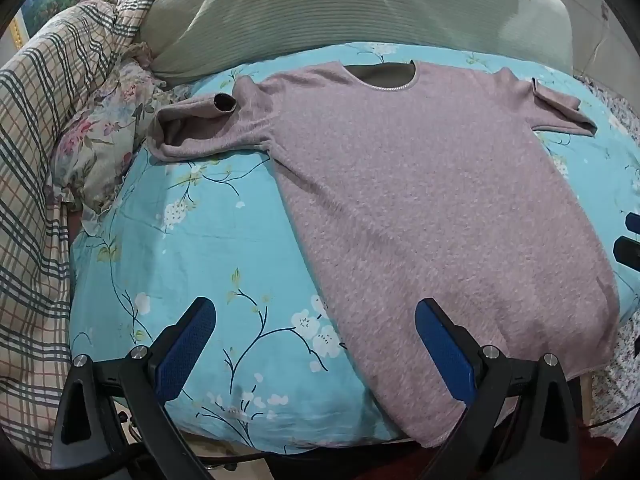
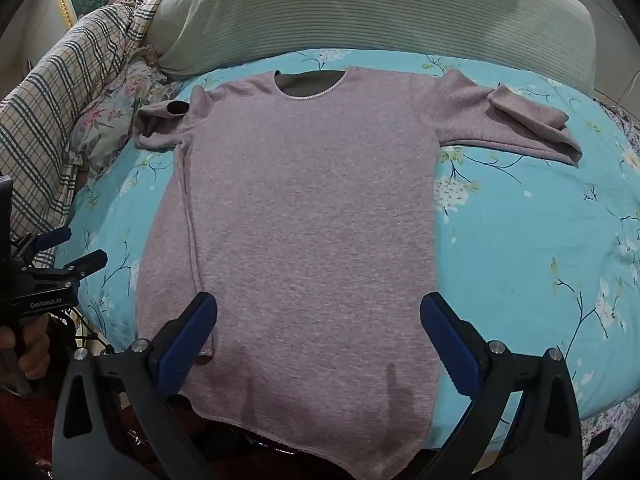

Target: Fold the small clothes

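A small mauve knit sweater (image 1: 432, 184) (image 2: 312, 208) lies flat on a blue floral bedsheet (image 1: 180, 240) (image 2: 520, 240), neck towards the pillows, both sleeves doubled back on themselves. My left gripper (image 1: 316, 344) hovers open over the sheet by the sweater's lower left corner, nothing between its blue pads. My right gripper (image 2: 318, 340) hovers open above the sweater's hem, the cloth lying beneath the jaws, untouched. The left gripper (image 2: 70, 250) also shows at the left edge of the right wrist view, held by a hand (image 2: 32, 344). The right gripper's fingertips (image 1: 632, 236) peek in at the left wrist view's right edge.
A green ribbed pillow (image 1: 320, 12) (image 2: 360, 12) lies beyond the sweater. A plaid quilt (image 1: 36, 160) (image 2: 52, 92) and a floral pillow (image 1: 104, 148) (image 2: 108, 128) pile up on the left. The bed's near edge runs just under both grippers.
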Tool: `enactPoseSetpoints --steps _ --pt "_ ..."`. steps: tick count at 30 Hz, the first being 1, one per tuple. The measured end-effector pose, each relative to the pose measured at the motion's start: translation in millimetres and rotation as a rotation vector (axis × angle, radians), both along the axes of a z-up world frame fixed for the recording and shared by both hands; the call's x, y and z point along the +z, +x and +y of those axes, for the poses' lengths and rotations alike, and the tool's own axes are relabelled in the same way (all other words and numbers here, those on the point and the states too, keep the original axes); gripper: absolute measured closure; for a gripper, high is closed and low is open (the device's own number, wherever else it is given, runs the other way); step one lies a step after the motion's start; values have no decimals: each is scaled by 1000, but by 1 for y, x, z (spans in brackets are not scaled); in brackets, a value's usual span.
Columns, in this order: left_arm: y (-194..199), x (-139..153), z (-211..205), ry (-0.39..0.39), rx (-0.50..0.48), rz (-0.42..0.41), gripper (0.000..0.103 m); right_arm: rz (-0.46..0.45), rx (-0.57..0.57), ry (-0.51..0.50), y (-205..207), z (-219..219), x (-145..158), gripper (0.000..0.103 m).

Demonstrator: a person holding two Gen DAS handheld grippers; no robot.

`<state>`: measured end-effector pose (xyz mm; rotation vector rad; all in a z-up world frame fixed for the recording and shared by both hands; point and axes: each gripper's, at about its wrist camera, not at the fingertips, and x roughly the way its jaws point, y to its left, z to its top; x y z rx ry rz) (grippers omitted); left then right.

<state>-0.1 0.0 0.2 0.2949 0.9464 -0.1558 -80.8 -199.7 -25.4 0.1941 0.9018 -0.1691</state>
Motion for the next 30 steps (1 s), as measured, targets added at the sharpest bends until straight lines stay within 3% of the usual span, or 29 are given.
enactPoseSetpoints --steps 30 --pt "4 -1 -3 -16 -9 0 3 2 3 -1 2 6 7 1"
